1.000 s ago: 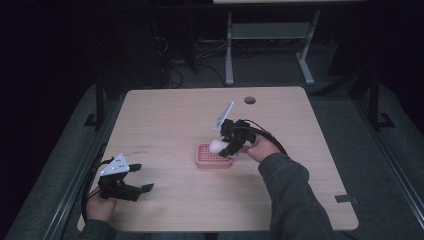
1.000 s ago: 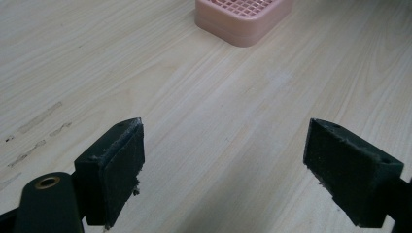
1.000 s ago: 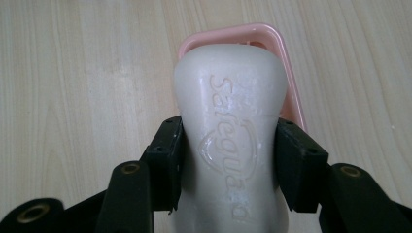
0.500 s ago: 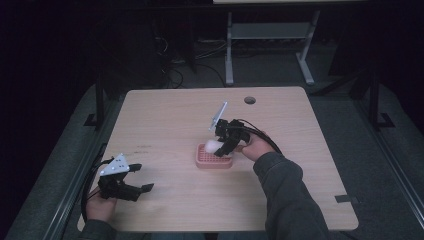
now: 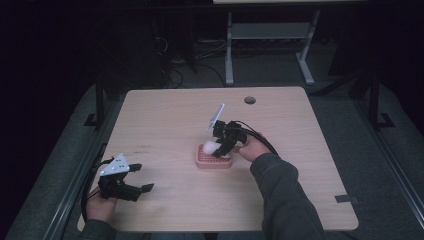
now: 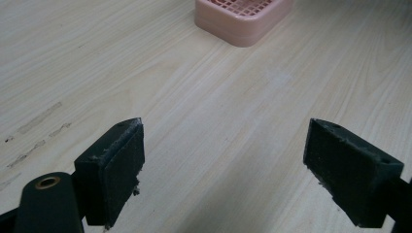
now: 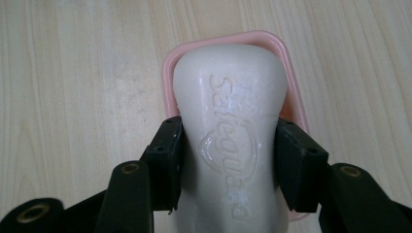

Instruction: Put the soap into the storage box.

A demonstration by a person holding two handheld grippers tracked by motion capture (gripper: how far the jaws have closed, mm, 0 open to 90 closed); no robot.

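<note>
Nearest the person, well to the near-left of the soap dish (image 5: 214, 156), the left gripper (image 5: 134, 179) rests low over bare bench (image 5: 170, 115) with its jaws spread wide and nothing between them; from its own view the pink dish (image 6: 241, 19) lies well ahead across open wood. Farther in, the right gripper (image 5: 223, 148) holds a white bar of soap (image 7: 232, 131) directly above the dish, the two pads clamped on the bar's long sides at its narrowed waist. The bar (image 5: 210, 147) sits just over the slotted dish (image 7: 287, 63), whose rim frames its far end; whether it already touches the grid cannot be told. The soap looks hard and fairly light, but its smooth, glossy faces are likely slippery, so the waisted middle seems the safest place to take hold, where the pads cannot slide off along its length. The dish is probably light too and may skid if nudged sideways. Around the dish the bench is open on every side, its edges well away, and a round cable hole (image 5: 249, 100) lies beyond the dish near the far edge.
</note>
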